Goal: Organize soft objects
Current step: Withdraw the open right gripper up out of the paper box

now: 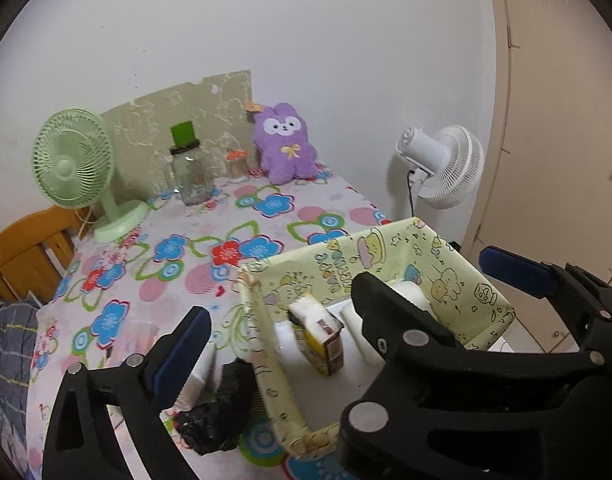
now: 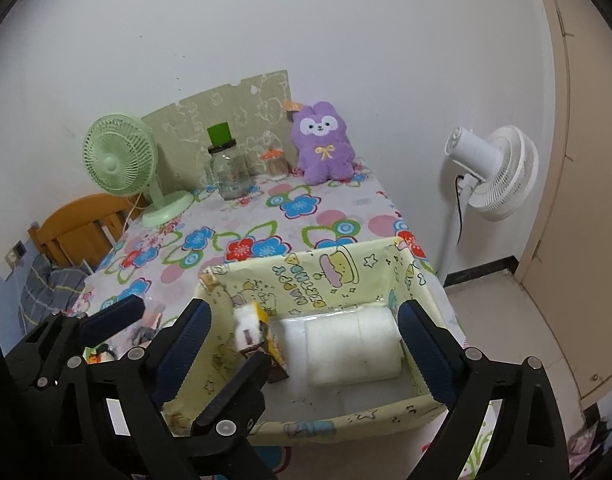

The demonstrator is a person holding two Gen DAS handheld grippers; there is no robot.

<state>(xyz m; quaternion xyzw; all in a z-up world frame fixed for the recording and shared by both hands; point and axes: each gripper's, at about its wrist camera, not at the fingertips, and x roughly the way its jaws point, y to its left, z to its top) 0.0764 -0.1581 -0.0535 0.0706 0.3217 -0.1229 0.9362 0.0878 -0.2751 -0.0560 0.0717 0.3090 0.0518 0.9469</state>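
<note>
With both your left gripper [image 1: 358, 304] and right gripper [image 2: 303, 332] spread wide and empty above the yellow box [image 2: 386, 258], reaching carelessly for the black bundle [image 1: 219, 408] could clip its soft wall and shove it off the table edge [image 2: 390, 200].

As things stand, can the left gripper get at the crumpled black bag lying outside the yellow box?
Probably yes. The left gripper is open and empty, and the crumpled black bag lies uncovered on the floral cloth below its left finger, beside the yellow box.
</note>
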